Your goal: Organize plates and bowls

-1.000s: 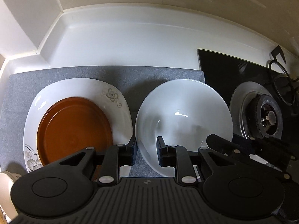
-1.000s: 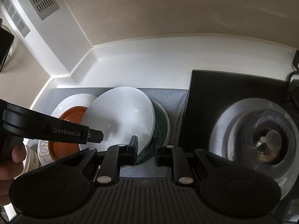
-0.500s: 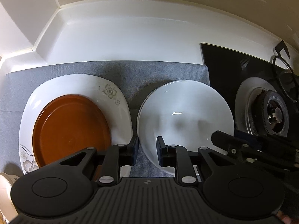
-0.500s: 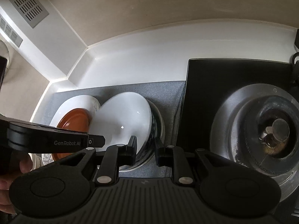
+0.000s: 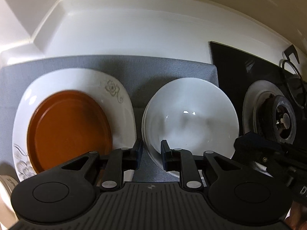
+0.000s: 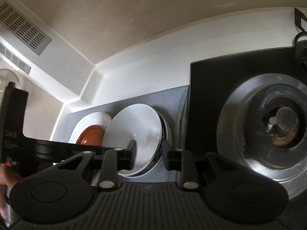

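Here both grippers, left gripper (image 5: pixel 151 154) and right gripper (image 6: pixel 148 154), hang spread above the white bowl (image 5: pixel 191 118).

Left gripper (image 5: pixel 151 154): matte black plastic throughout; two flat fingers (image 5: pixel 137 153) with squared tips, blue-tinted at the inner edges; each finger carried on angular black linkage bars with triangular cut-outs; small silver screw heads at the pivots, larger silver discs near the base; two round black housings with embossed circles; ribbed dark-grey plate between them bearing a small round mark. Right gripper (image 6: pixel 148 153): same build, same silver fasteners, same ribbed plate. Seen from the right wrist view, the left unit's side is a black bar with white lettering, partly legible "DAS" and "Gen"; bare skin of the left hand (image 6: pixel 6 184) at frame edge.
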Action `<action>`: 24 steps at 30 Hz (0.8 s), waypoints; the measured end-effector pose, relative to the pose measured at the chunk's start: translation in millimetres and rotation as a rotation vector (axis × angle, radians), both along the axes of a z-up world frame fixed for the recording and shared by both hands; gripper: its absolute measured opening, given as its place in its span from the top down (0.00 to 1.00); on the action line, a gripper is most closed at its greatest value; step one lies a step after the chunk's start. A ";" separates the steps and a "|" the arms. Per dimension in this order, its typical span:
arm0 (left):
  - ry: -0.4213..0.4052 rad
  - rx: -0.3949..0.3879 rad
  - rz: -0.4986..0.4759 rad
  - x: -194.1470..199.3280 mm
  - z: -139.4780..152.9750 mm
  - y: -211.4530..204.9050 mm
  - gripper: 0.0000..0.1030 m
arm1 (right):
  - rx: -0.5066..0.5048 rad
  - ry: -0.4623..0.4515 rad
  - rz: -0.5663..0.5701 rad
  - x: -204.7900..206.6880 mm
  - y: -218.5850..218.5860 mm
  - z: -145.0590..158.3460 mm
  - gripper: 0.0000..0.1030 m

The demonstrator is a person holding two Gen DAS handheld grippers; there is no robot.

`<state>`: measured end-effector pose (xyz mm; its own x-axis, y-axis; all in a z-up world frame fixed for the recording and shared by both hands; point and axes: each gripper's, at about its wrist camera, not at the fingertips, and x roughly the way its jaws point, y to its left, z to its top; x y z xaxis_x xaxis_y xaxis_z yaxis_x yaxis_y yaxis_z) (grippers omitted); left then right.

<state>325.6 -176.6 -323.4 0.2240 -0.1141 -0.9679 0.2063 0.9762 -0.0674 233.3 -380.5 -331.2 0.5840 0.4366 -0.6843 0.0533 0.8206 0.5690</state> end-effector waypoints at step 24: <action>0.026 -0.077 0.083 -20.1 -21.7 3.9 0.73 | -0.083 0.081 0.044 13.0 11.5 -26.6 0.68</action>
<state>305.6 -172.6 -345.0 0.2102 -0.1705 -0.9627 0.1226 0.9815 -0.1471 246.3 -369.1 -357.8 0.5067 0.4006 -0.7634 0.0590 0.8673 0.4943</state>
